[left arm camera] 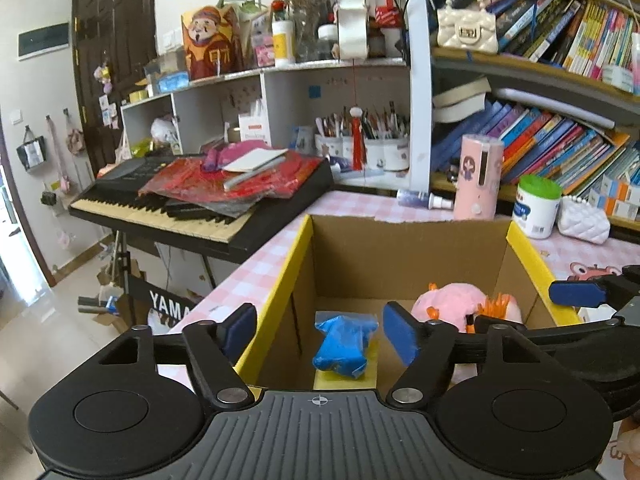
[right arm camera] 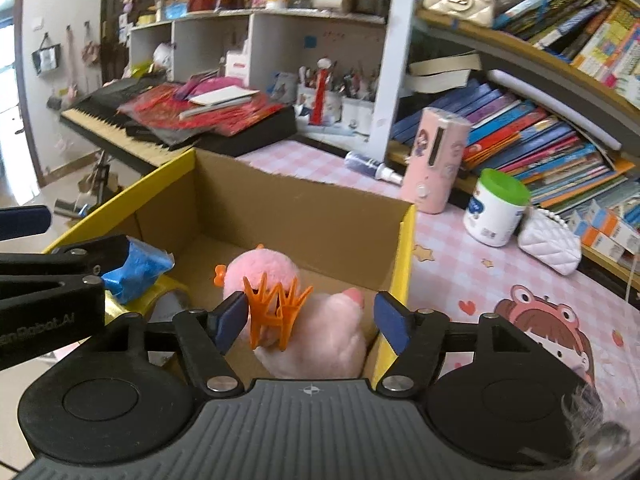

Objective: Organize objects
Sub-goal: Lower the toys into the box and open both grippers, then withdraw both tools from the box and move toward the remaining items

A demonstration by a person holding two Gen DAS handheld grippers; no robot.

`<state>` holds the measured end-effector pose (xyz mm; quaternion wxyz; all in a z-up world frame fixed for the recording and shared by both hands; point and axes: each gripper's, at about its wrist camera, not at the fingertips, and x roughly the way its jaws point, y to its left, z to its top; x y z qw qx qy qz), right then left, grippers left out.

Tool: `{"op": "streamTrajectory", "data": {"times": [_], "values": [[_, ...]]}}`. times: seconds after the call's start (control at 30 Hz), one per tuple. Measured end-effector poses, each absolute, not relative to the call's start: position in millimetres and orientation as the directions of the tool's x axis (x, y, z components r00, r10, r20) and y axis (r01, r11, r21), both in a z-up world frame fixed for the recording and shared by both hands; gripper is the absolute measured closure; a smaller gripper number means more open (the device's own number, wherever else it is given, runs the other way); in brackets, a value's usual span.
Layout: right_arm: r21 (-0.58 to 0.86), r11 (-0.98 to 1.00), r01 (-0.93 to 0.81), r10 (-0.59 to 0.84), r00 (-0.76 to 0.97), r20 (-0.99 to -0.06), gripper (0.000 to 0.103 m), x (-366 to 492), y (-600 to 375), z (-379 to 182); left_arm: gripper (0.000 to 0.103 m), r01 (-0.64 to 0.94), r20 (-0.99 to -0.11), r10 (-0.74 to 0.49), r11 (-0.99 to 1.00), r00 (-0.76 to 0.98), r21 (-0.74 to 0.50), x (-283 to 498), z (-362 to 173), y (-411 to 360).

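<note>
While both tongs hover over the cardboard box (left arm camera: 404, 248), left gripper (left arm camera: 320, 330) gapes wide, gripping nothing; blue packet (left arm camera: 344, 346) lies on box floor between its pads. Right gripper (right arm camera: 310, 320) also parted, empty; orange claw clip (right arm camera: 276, 312) on pink plush toy (right arm camera: 320, 332) inside, touching left pad. Green-lidded tub (right arm camera: 496, 210) at 2 o'clock on pink checked tablecloth (right arm camera: 460, 264).

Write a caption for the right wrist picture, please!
Open right tool above a cardboard box holding a pink plush toy and orange hair claw.
</note>
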<state>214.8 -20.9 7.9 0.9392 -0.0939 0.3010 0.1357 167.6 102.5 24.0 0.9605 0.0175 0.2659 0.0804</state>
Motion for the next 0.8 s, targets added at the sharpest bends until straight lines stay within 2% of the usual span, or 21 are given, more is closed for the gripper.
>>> {"op": "streamTrajectory", "data": {"times": [0.37, 0.8], "values": [[-0.090, 0.960, -0.265, 0.172, 0.814, -0.555, 0.029, 184.5, -26.8, 18.0, 0.020, -0.153, -0.485, 0.162, 0.986, 0.860, 0.059, 141.9, 28.5, 104.8], [-0.109, 0.975, -0.196, 0.111, 0.845, -0.523, 0.017, 136.1, -23.7, 23.0, 0.018, -0.183, -0.481, 0.191, 0.981, 0.856, 0.064, 101.2, 27.0, 109.2]]}}
